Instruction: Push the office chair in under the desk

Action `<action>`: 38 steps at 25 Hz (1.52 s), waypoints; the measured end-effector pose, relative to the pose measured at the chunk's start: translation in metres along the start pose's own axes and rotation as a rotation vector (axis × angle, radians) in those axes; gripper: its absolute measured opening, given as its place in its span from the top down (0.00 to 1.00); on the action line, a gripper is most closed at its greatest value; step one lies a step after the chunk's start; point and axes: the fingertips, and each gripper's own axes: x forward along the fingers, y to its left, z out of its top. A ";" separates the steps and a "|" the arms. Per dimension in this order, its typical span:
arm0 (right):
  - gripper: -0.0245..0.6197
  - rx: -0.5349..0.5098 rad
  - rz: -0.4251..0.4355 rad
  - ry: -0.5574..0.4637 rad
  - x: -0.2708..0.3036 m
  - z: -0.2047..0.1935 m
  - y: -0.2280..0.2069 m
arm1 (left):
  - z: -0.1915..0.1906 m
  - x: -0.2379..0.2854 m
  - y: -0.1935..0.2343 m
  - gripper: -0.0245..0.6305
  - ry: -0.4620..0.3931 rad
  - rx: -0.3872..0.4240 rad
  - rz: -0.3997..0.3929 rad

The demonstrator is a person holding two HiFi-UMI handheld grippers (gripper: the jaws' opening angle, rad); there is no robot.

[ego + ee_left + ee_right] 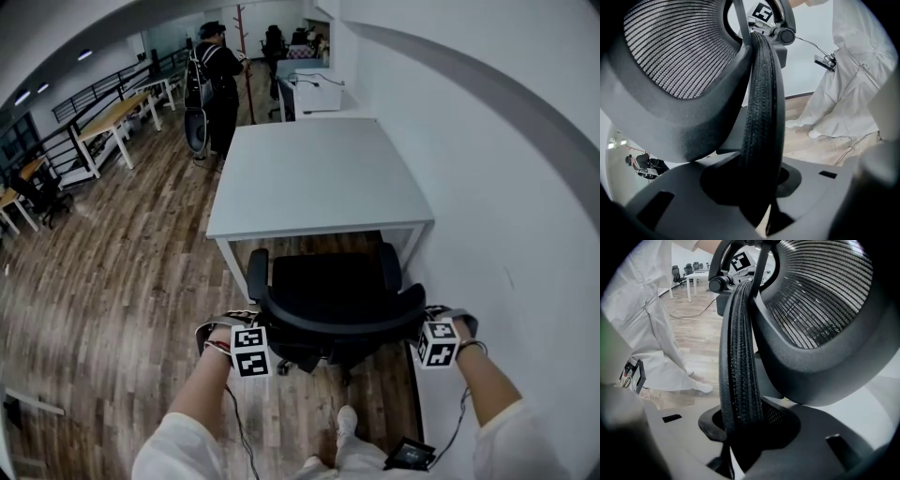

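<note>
A black office chair stands at the near edge of the white desk, its seat partly under the top. My left gripper is shut on the left edge of the chair's backrest and my right gripper on the right edge. In the left gripper view the backrest's ribbed black rim runs down between the jaws of the left gripper, beside the mesh back. The right gripper view mirrors this: the rim sits in the right gripper.
A white wall runs close along the desk's right side. A person with a backpack stands beyond the desk's far left corner. More desks line the left over wooden floor. My shoe is behind the chair.
</note>
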 end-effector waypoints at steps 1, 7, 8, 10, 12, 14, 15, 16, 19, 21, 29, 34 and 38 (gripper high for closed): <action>0.76 0.000 0.001 0.000 0.002 0.001 -0.003 | -0.002 0.001 0.003 0.79 0.001 -0.001 -0.002; 0.76 -0.015 -0.002 0.006 0.011 0.000 -0.023 | -0.007 0.006 0.020 0.79 0.004 -0.006 -0.006; 0.76 -0.018 -0.003 0.007 0.013 0.001 -0.028 | -0.008 0.007 0.024 0.79 0.004 -0.007 -0.006; 0.76 -0.022 -0.004 0.006 0.017 0.002 -0.036 | -0.011 0.009 0.033 0.79 0.006 -0.008 -0.007; 0.76 -0.025 -0.008 0.005 0.021 0.005 -0.045 | -0.015 0.012 0.040 0.79 0.010 -0.009 -0.007; 0.76 -0.022 -0.006 -0.005 0.022 0.011 -0.052 | -0.018 0.015 0.046 0.79 0.011 -0.010 -0.005; 0.76 -0.020 -0.002 -0.014 0.022 0.014 -0.054 | -0.019 0.016 0.049 0.79 0.012 -0.011 -0.004; 0.76 -0.020 0.001 -0.019 0.022 0.017 -0.058 | -0.020 0.017 0.052 0.79 0.012 -0.014 -0.003; 0.76 -0.026 0.001 -0.023 0.025 0.019 -0.069 | -0.022 0.019 0.061 0.79 0.015 -0.021 -0.001; 0.76 -0.028 0.001 -0.027 0.027 0.019 -0.076 | -0.022 0.021 0.068 0.79 0.015 -0.024 0.003; 0.76 -0.036 0.013 -0.024 0.037 0.021 -0.093 | -0.030 0.028 0.083 0.79 0.036 -0.038 -0.010; 0.76 -0.047 0.015 -0.027 0.037 0.020 -0.101 | -0.030 0.028 0.090 0.79 0.042 -0.044 -0.001; 0.77 -0.054 0.012 -0.035 0.046 0.019 -0.116 | -0.031 0.035 0.102 0.79 0.045 -0.040 -0.003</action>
